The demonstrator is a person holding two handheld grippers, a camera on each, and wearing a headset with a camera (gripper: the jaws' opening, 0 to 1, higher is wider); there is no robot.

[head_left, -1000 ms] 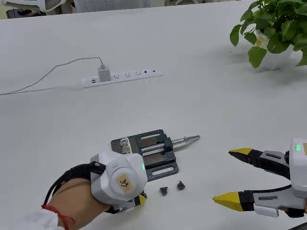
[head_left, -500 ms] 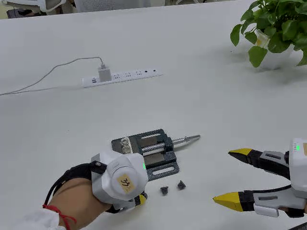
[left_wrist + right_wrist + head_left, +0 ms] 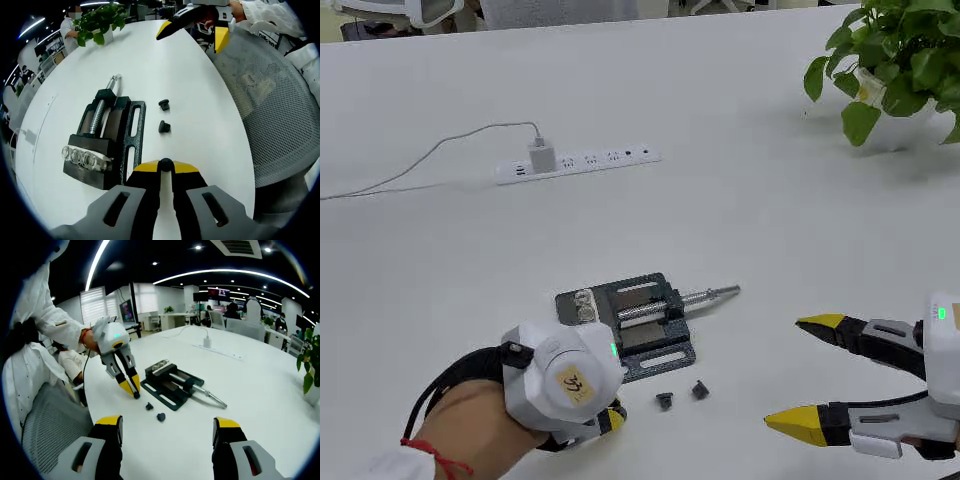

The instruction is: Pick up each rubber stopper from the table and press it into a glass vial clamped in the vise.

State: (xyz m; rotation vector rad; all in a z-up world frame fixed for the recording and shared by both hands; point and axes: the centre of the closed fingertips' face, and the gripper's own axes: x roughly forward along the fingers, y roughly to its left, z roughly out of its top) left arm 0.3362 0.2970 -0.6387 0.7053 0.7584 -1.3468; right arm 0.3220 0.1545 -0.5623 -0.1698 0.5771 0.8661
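1. Clamping small black rubber stopper (image 3: 165,163) in left tool (image 3: 165,170), backed slightly off dark metal vise (image 3: 107,122) since a second ago.
2. Holding right tool (image 3: 785,370) spread, empty.
3. Leaving two stoppers (image 3: 164,126) on white tabletop (image 3: 200,75); pressing into clear glass vials (image 3: 82,157) next.

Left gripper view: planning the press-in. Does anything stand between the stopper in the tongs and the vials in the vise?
Nothing visible does. The stopper in the left tongs sits beside the vise, near its vials; two loose stoppers lie off that line.

Two black stoppers (image 3: 664,400) — beside vise (image 3: 645,318).
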